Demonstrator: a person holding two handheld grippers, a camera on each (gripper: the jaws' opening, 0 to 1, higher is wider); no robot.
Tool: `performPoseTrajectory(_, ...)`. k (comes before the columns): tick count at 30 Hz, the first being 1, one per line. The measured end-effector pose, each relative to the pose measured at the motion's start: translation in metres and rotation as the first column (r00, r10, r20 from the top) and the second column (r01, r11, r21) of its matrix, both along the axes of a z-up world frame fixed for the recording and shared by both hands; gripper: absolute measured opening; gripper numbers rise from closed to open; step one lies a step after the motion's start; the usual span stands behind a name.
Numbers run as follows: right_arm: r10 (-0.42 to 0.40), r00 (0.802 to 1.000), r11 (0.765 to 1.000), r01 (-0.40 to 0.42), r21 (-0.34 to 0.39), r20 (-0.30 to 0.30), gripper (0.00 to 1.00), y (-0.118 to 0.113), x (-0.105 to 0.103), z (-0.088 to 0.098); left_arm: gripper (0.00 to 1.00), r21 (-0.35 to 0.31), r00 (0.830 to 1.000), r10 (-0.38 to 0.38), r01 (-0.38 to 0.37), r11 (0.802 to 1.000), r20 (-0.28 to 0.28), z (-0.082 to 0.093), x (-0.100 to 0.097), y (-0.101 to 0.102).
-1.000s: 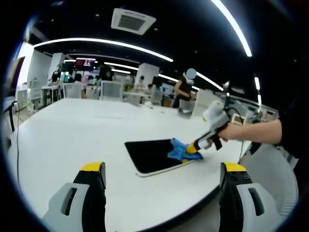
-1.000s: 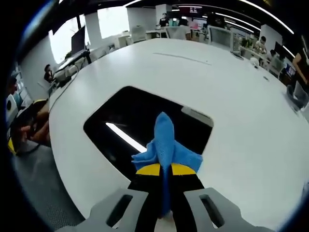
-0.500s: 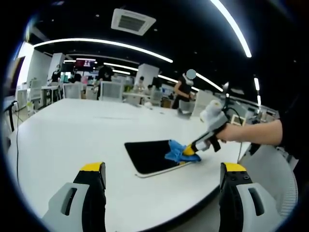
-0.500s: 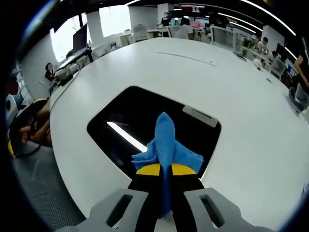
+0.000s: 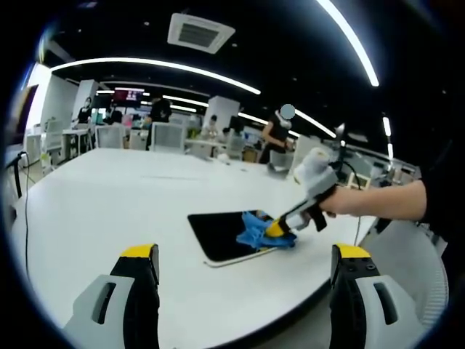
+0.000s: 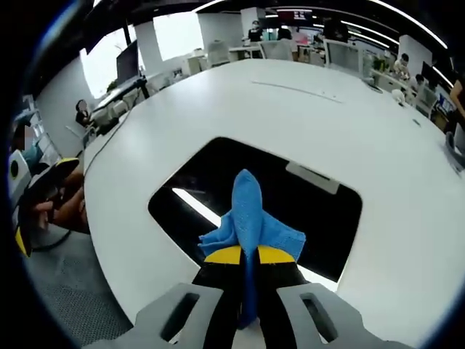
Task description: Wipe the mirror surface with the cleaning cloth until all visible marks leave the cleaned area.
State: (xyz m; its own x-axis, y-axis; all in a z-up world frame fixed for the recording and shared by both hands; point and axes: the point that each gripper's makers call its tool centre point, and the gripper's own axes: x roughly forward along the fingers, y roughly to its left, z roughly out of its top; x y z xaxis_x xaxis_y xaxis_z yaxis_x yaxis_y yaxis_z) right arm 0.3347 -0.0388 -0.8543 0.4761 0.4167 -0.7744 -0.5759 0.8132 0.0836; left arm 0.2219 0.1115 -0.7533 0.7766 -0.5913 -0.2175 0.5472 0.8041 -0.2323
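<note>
**Blue cloth pressed to a dark mirror**

Blue and soft, the crumpled cloth [image 6: 251, 218] was pinched between the closed jaws of the right tongs [image 6: 245, 256], its folds fanning out past the yellow tips. It rested on the mirror [image 6: 290, 203], a flat, dark rectangle with rounded corners and a pale rim, lying on the smooth white tabletop [image 6: 305, 102]. The glass was glossy enough to show a bright streak of ceiling light.

From the left gripper view, the mirror [image 5: 218, 231] lay near the tabletop's [image 5: 109, 196] curved front edge, and the cloth [image 5: 256, 229] sat on its right end. The right tongs [image 5: 276, 227] slanted down onto it, held by a hand [image 5: 341, 202] reaching in from the right. The left tongs [image 5: 243, 254] stood wide open, holding nothing, the grey jaws with yellow tips well apart and clear of the mirror.

Behind, a person stood among desks and chairs under long curved ceiling lights.
</note>
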Motion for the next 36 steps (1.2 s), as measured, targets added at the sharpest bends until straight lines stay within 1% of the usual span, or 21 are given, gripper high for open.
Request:
performPoseTrajectory(4, 0.013, 1.000, 1.000, -0.013, 0.007, -0.002, 0.01, 0.008, 0.000, 0.000, 0.99, -0.001, 1.000, 0.001, -0.001, 1.000, 0.000, 0.000, 0.000, 0.000)
performPoseTrajectory(12, 0.028, 1.000, 1.000, -0.028, 0.011, 0.000, 0.01, 0.013, -0.001, 0.001, 0.99, 0.001, 1.000, 0.006, -0.006, 1.000, 0.000, 0.000, 0.001, 0.001)
performPoseTrajectory(13, 0.029, 1.000, 0.999, -0.029, 0.021, -0.001, 0.01, 0.015, -0.001, 0.001, 0.99, 0.001, 1.000, 0.006, -0.006, 1.000, -0.001, 0.000, 0.001, 0.001)
performPoseTrajectory(18, 0.041, 0.999, 0.999, -0.041, 0.025, -0.001, 0.01, 0.022, -0.002, 0.001, 0.99, 0.004, 1.000, 0.006, -0.006, 1.000, -0.005, -0.001, 0.001, 0.002)
performPoseTrajectory(28, 0.077, 0.997, 0.996, -0.077, 0.037, -0.005, 0.01, 0.041, -0.001, 0.001, 0.99, 0.010, 1.000, 0.004, -0.004, 1.000, -0.010, -0.002, 0.000, 0.002)
performPoseTrajectory(36, 0.103, 0.995, 0.994, -0.102, 0.031, -0.007, 0.01, 0.054, -0.003, 0.001, 0.99, 0.010, 1.000, -0.002, 0.002, 1.000, -0.013, -0.002, 0.000, 0.001)
